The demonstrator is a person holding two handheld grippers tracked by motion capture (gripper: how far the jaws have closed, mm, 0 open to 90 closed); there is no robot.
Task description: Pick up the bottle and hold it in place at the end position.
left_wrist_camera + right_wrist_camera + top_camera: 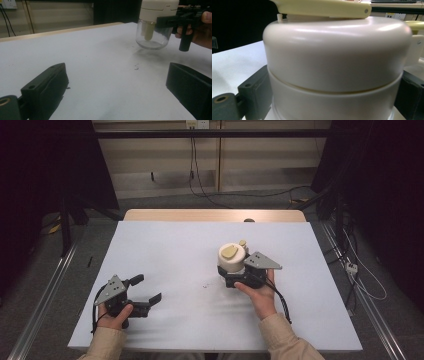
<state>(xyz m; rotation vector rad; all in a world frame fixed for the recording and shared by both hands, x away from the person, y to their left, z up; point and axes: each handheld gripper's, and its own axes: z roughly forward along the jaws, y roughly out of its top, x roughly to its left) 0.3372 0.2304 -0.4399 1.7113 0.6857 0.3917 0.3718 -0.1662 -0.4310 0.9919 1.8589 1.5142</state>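
Right gripper [234, 270] clamps the cream-lidded glass jar [232, 257], lifted off the white table [170, 250], approx 3 o'clock of centre. Left gripper [148, 289] at 7 o'clock, jaws wide, nothing btwn them.

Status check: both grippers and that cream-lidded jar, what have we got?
Right gripper shut on the jar, jaws at its cream lid, glass bowl lifted off the table. Left gripper open, empty, near the front edge. Nothing between them.

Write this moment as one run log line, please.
right gripper: shut on cream-lidded glass jar, lifted off table | left gripper: open, empty, resting low
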